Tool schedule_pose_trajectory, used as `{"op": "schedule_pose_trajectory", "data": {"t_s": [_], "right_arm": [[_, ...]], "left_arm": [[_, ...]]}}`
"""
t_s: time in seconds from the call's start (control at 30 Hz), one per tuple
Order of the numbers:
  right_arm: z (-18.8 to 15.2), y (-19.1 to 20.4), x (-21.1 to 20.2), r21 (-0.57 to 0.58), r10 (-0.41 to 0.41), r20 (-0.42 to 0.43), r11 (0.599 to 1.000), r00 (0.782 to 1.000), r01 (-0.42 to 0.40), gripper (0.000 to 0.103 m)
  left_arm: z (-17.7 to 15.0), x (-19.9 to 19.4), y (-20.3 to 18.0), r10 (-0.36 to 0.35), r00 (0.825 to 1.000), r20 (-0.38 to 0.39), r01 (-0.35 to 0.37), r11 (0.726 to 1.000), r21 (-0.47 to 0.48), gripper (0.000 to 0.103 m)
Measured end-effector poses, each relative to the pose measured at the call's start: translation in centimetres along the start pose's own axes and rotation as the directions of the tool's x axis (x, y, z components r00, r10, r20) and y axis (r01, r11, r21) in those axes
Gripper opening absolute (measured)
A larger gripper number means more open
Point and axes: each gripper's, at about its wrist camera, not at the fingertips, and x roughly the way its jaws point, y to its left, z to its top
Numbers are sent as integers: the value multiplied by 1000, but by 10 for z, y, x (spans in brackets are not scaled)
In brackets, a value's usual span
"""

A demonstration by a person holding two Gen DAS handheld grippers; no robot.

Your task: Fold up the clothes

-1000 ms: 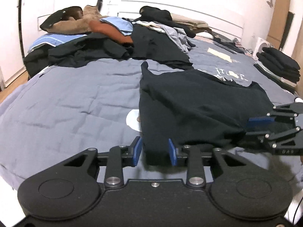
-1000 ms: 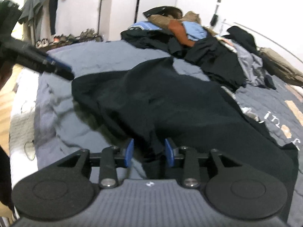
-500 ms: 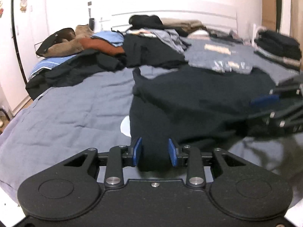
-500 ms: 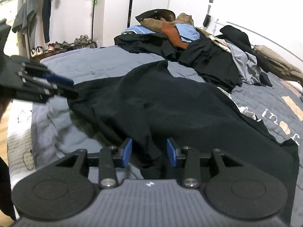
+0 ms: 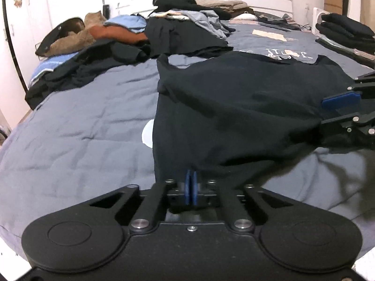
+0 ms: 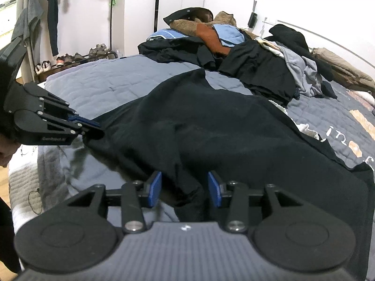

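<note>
The left tongs (image 5: 191, 182) were fully closed, blue pads pressed together at the near hem of the black garment (image 5: 246, 107); the hem ran right up to the pad tips, so they seemed to pinch its edge, though the dark cloth made the contact hard to read. In the right wrist view the same left tongs (image 6: 92, 126) reached in from the left with their tip at the garment's left edge.

The right tongs (image 6: 185, 188) stood partly open and were still opening, a bunched fold of the black garment (image 6: 211, 126) lying between the blue pads without either pad pressing on it. From the left wrist view the right tongs (image 5: 339, 107) came in from the right over the garment's right edge.

The garment lay spread, rumpled, across the near half of the bed (image 5: 82, 121), on its grey-blue quilt. Farther back a heap of unfolded clothes (image 5: 164, 35) in black, grey, blue, rust and tan sprawled across the bed. At the far right sat a stack of folded dark clothes (image 5: 344, 32). Beyond the bed on the left, a shoe rack (image 6: 75, 59) held several pairs of shoes, and hanging clothes (image 6: 42, 11) were above it.
</note>
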Motion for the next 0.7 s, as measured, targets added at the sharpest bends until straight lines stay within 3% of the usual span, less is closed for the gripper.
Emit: {"op": "schedule_pose_trajectory", "data": {"t_s": [0.13,0.23,0.37,0.43,0.53,0.6,0.7], "right_arm": [[1,-2,1,9,0,-1,1000,1000,0,44],[-1,-6,2,25,-5,-9,1000,1000,5,44],[-1,-7,1,48,0,-5,999,1000,1,45],[-1,-8,1,73,13,3,997,1000,-13,46],[0,-10,0,106,32,16,994,999,-34,47],[0,-10,0,121,38,22,992,999,-40,48],[0,-10,0,134,38,23,990,999,-41,48]], "left_arm": [[4,-12,21,48,998,40,-45,996,-72,0],[5,-19,41,15,999,38,-8,984,-177,1],[6,-20,28,0,998,57,8,991,-132,12],[7,-15,22,-14,999,53,20,992,-124,30],[8,-11,13,-25,998,62,32,993,-109,34],[8,-6,9,-17,998,65,23,995,-95,44],[10,5,6,-13,999,35,16,996,-87,45]]}}
